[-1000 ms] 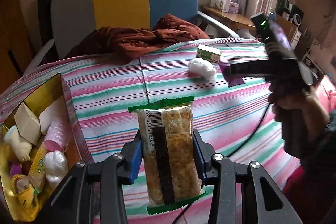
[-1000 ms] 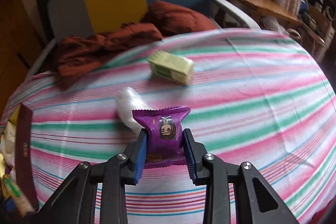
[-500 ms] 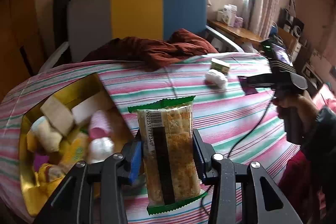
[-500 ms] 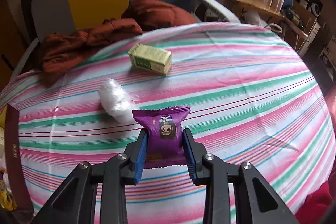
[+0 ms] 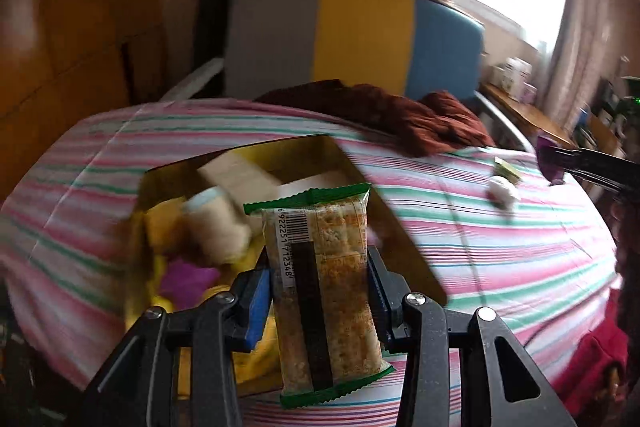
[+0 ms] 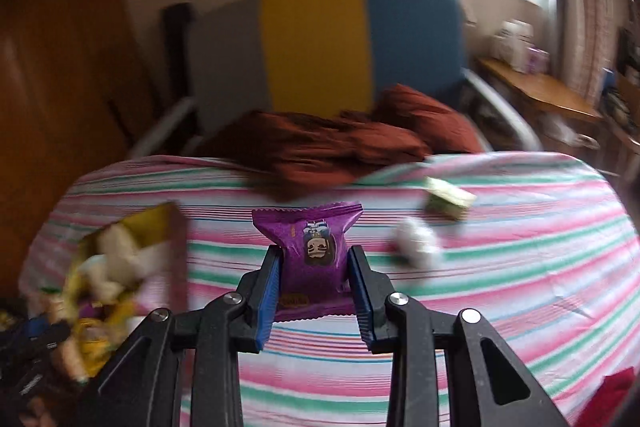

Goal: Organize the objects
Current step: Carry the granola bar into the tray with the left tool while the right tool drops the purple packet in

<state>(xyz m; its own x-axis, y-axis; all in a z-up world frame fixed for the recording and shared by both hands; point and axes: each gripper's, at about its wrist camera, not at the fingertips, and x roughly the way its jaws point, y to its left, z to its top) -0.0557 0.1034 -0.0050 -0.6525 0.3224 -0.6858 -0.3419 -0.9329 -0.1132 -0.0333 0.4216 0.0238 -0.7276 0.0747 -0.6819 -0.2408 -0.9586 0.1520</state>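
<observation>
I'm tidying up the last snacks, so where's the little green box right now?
The green box lies on the striped tablecloth, right of centre in the right wrist view, just behind the white wrapped ball and in front of the brown cloth.

right gripper clamping purple snack packet

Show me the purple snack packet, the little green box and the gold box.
purple snack packet (image 6: 314, 259), right wrist view, printed face.
green box (image 6: 448, 203), right wrist view, top.
gold box (image 5: 240, 163), left wrist view, inner back wall.
</observation>
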